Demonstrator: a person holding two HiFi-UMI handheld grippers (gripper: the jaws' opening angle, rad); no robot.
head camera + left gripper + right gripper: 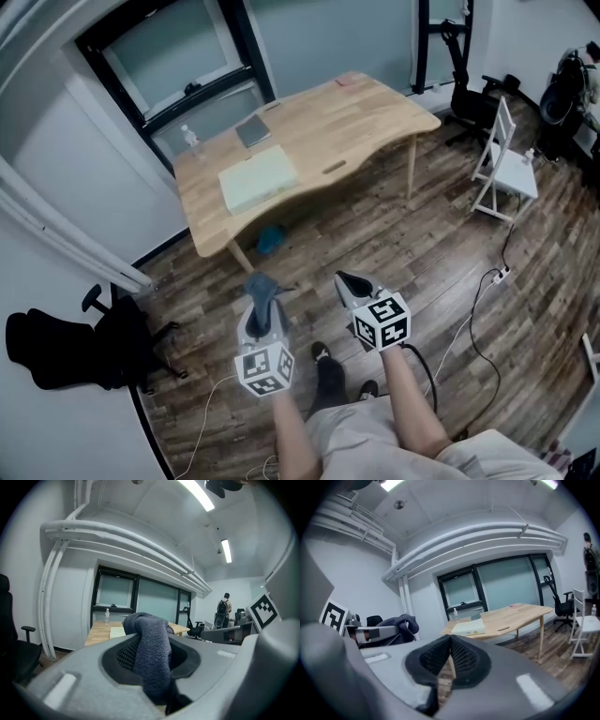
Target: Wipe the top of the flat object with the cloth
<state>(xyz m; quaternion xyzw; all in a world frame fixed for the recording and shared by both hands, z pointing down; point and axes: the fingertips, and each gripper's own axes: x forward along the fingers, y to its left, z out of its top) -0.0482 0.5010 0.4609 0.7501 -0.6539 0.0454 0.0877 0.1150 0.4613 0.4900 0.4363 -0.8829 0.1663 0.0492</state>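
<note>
- head view: the left claw and the right claw hang side by side over the wood floor, well apart from the tabletop. a dark cloth sticks out of the left claw. the flat object, a pale pad, lies near the tabletop's front edge towards its left end, with a grey notebook just beyond it and a clear bottle by the far left edge. a white chair stands at the right.
- left gripper view: the left claw is clenched on the cloth, which bulges above the pads and drapes down between them. the flat object shows far ahead on the tabletop.
- right gripper view: the right claw is clenched with its pads meeting and nothing between them. the flat object lies ahead on the tabletop.
</note>
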